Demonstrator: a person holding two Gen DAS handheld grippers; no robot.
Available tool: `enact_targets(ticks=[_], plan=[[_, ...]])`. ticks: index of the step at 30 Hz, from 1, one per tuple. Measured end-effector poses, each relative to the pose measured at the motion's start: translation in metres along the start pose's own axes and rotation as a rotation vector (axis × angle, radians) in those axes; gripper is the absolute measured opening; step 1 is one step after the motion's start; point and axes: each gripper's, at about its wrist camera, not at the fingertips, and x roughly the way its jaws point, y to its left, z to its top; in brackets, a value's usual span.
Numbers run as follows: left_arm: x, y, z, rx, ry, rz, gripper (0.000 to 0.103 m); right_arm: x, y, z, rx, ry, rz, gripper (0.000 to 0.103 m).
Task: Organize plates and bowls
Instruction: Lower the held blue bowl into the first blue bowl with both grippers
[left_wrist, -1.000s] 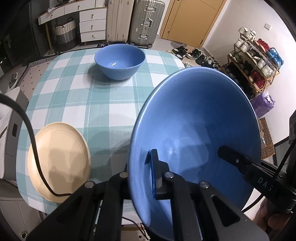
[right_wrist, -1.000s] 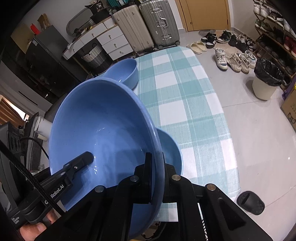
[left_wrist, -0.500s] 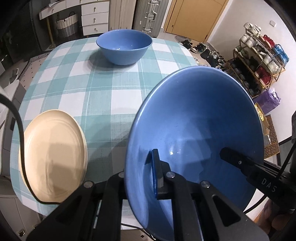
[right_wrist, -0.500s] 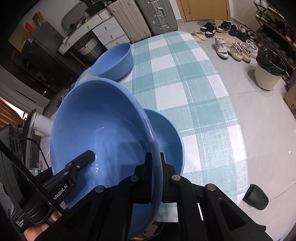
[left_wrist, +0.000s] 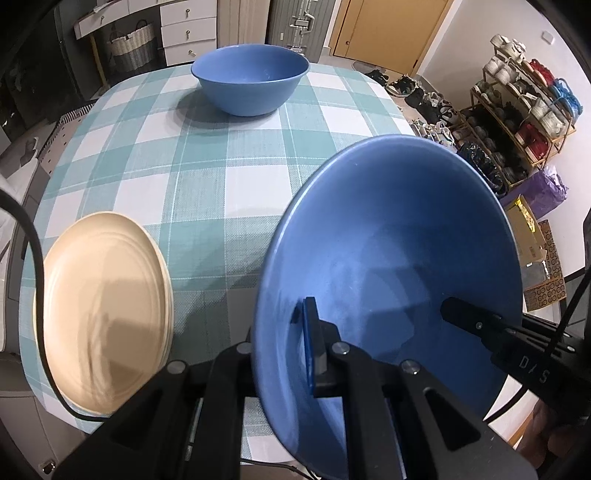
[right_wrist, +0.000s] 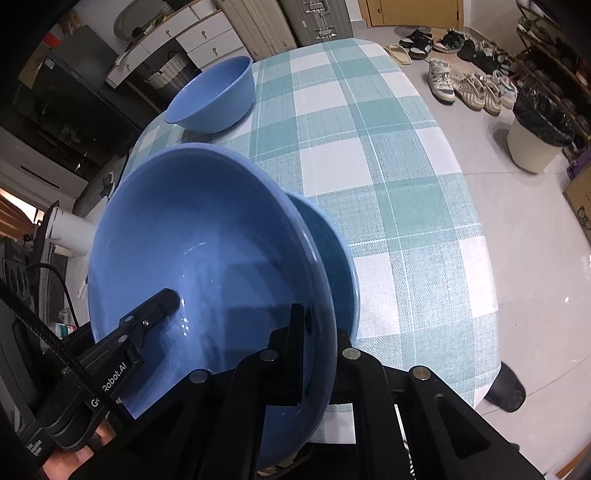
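Both grippers clamp the same large blue bowl (left_wrist: 399, 236), held tilted above the table's near edge. My left gripper (left_wrist: 284, 332) is shut on its left rim. My right gripper (right_wrist: 317, 332) is shut on its right rim, and its finger shows inside the bowl in the left wrist view (left_wrist: 476, 325). The held bowl (right_wrist: 199, 251) sits over a second blue bowl (right_wrist: 332, 251) resting on the table under it. A third blue bowl (left_wrist: 251, 83) stands at the far side of the table, also seen in the right wrist view (right_wrist: 218, 98). A stack of cream plates (left_wrist: 103, 306) lies at the near left.
The table has a teal and white checked cloth (left_wrist: 207, 177). Suitcases and drawers (left_wrist: 184, 29) stand behind it. A shoe rack (left_wrist: 524, 118) is to the right. Shoes (right_wrist: 469, 88) and a bin (right_wrist: 535, 136) stand on the floor to the right.
The held bowl has come lower and closer over the bowl on the table. Both grippers moved forward over the table and kept their grip.
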Motion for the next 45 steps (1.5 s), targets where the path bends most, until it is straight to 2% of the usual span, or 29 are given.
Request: enact_targets(ticks=[11,15,17,18,20,23,25,33,34,38,45], plan=[[-0.003,0.006,0.004,-0.021,0.026,-0.054,0.007,0.002,-0.014,-0.001,0.044,-0.002,0.030,0.005],[-0.006,0.002,0.005,0.007,0.018,-0.016,0.007,0.001,-0.014,-0.002,0.043,-0.004,0.024,0.005],[-0.009,-0.001,0.006,0.039,-0.001,0.035,0.015,-0.001,-0.012,-0.002,0.036,-0.001,0.012,0.005],[-0.011,-0.005,0.006,0.071,-0.014,0.077,0.015,-0.001,-0.011,-0.002,0.031,-0.001,0.009,0.005],[-0.011,-0.006,0.006,0.089,-0.020,0.105,0.015,-0.002,-0.006,-0.004,0.013,0.002,0.005,0.006],[-0.009,-0.001,0.007,0.071,-0.011,0.098,0.016,-0.003,0.001,-0.006,-0.015,-0.011,-0.032,0.006],[-0.008,0.000,0.007,0.073,-0.005,0.094,0.017,-0.002,0.000,-0.006,-0.013,-0.011,-0.027,0.006],[-0.005,-0.011,0.007,0.142,0.001,0.134,0.018,0.000,-0.007,-0.007,0.000,0.003,-0.019,0.006],[-0.005,-0.011,0.006,0.153,-0.003,0.142,0.019,0.000,-0.007,-0.006,0.000,0.007,-0.016,0.006],[-0.006,-0.017,0.002,0.233,-0.049,0.277,0.046,0.001,-0.004,-0.005,-0.010,0.014,-0.021,0.006],[0.003,-0.011,0.005,0.237,-0.010,0.249,0.046,0.005,-0.005,-0.004,-0.009,0.018,-0.016,0.006]])
